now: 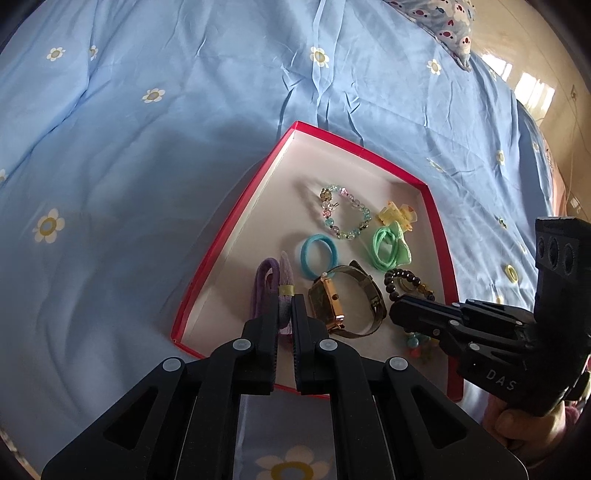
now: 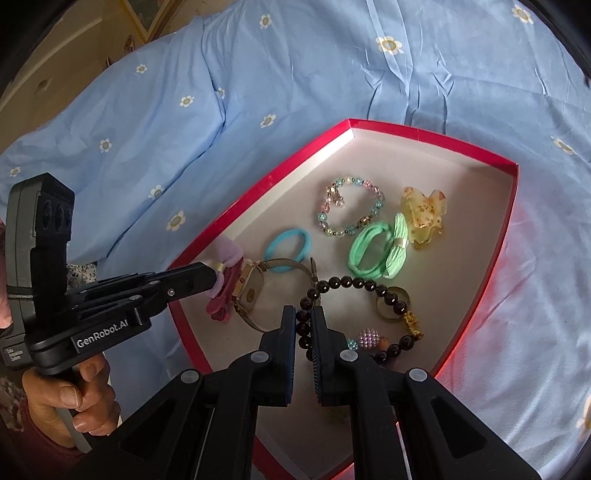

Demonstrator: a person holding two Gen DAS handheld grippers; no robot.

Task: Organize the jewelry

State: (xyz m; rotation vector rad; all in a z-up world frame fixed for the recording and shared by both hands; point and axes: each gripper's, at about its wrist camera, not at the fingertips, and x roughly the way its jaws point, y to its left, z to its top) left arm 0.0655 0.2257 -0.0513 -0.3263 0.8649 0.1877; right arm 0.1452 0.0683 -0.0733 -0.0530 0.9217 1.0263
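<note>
A red box (image 1: 236, 214) (image 2: 280, 166) with a white floor lies on the bed and holds the jewelry. My left gripper (image 1: 285, 306) (image 2: 212, 277) is shut on a purple bow hair tie (image 1: 271, 284) (image 2: 231, 254) at the box's left side. My right gripper (image 2: 303, 319) (image 1: 397, 310) is shut on a dark bead bracelet (image 2: 354, 284) (image 1: 404, 278). A gold watch (image 1: 328, 302) (image 2: 249, 288) lies between them. A blue hair tie (image 1: 317, 255) (image 2: 287, 249), a green bow hair tie (image 1: 389, 247) (image 2: 376, 251), a pastel bead bracelet (image 1: 343, 216) (image 2: 349, 206) and a yellow clip (image 1: 397, 216) (image 2: 424, 214) lie farther in.
A blue flowered bedsheet (image 1: 147, 147) (image 2: 258, 74) surrounds the box. A patterned pillow (image 1: 443, 22) lies at the far right. A small pink bead charm (image 2: 371, 338) sits near the dark bracelet. A yellow ring (image 1: 511, 273) lies on the sheet right of the box.
</note>
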